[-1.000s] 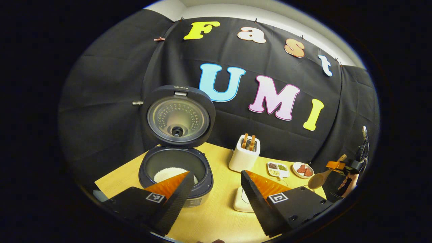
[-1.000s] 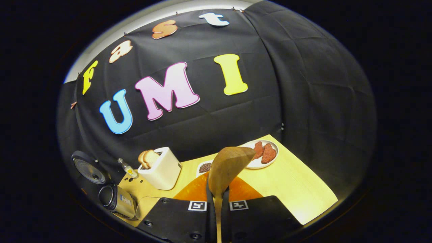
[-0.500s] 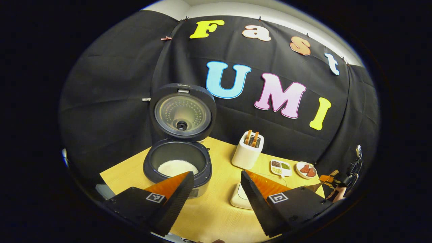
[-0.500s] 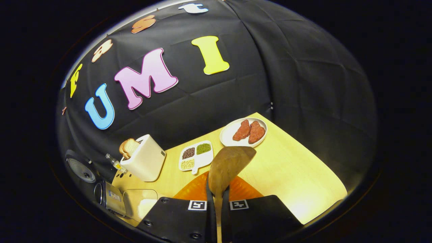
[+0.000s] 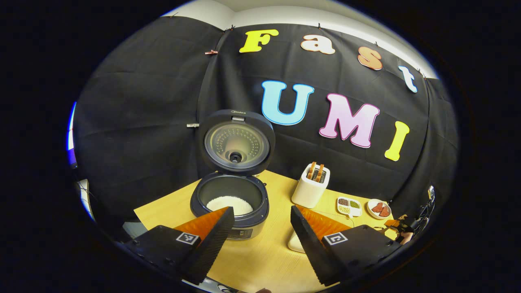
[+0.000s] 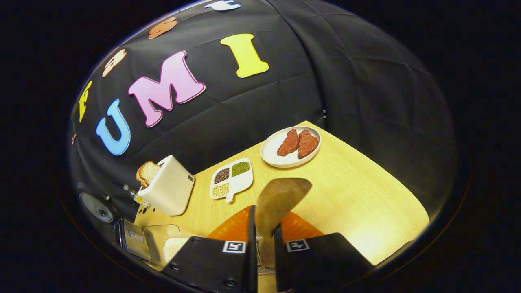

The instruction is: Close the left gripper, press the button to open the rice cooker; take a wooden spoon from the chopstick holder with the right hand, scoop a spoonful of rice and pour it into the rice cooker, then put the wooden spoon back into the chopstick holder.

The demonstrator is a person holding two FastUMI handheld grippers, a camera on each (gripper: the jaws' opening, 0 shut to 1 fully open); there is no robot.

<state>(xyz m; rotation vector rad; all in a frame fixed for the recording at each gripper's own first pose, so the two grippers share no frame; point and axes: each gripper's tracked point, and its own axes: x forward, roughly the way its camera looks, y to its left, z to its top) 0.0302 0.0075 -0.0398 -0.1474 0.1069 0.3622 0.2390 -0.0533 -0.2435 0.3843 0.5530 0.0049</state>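
Note:
The dark rice cooker stands open with its lid upright and white rice in the pot. My left gripper hovers open in front of it, holding nothing. In the right gripper view, the wooden spoon stands bowl-up between the fingers of my right gripper. Those fingers are slightly apart and open, with a gap beside the handle. A bit of wire mesh, apparently the chopstick holder, shows under the handle. The right gripper also appears small at the table's far right edge.
A white toaster with bread, a divided dish of beans and a plate of meat sit along the back of the yellow table. A clear container of rice stands near the cooker.
My right gripper lowered and tilted toward the table, and its fingers parted from the spoon handle. The left gripper drew back from the cooker, staying open.

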